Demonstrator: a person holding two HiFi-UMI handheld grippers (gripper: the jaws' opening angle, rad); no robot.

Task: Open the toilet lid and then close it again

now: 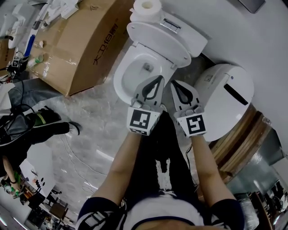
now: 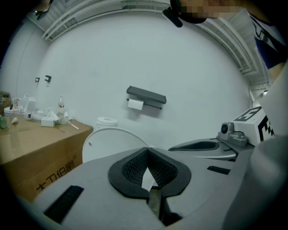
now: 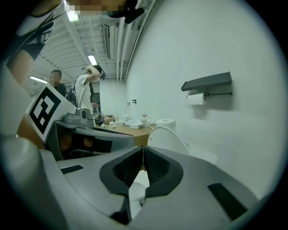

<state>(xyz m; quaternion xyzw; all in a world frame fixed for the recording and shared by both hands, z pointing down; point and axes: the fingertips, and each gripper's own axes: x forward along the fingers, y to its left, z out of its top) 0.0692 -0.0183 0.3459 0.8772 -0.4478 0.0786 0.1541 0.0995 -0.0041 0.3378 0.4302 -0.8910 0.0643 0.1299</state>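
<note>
Toilet bowl point(image 1: 120, 77) front hidden behind left tool point(image 1: 157, 81); box point(image 1: 81, 45) cropped at top.

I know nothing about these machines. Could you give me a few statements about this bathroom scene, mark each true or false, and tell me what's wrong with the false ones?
1. The lid is up, and the bowl is open to view. True.
2. A paper roll sits on top of the tank. True.
3. The left tool grips the lid. False: its jaws are shut on nothing and it hangs over the front of the bowl, apart from the lid.
4. The right tool has its jaws wide apart. False: they are together and empty.
5. In the head view, the box stands to the right of the toilet. False: it stands to the left.
</note>
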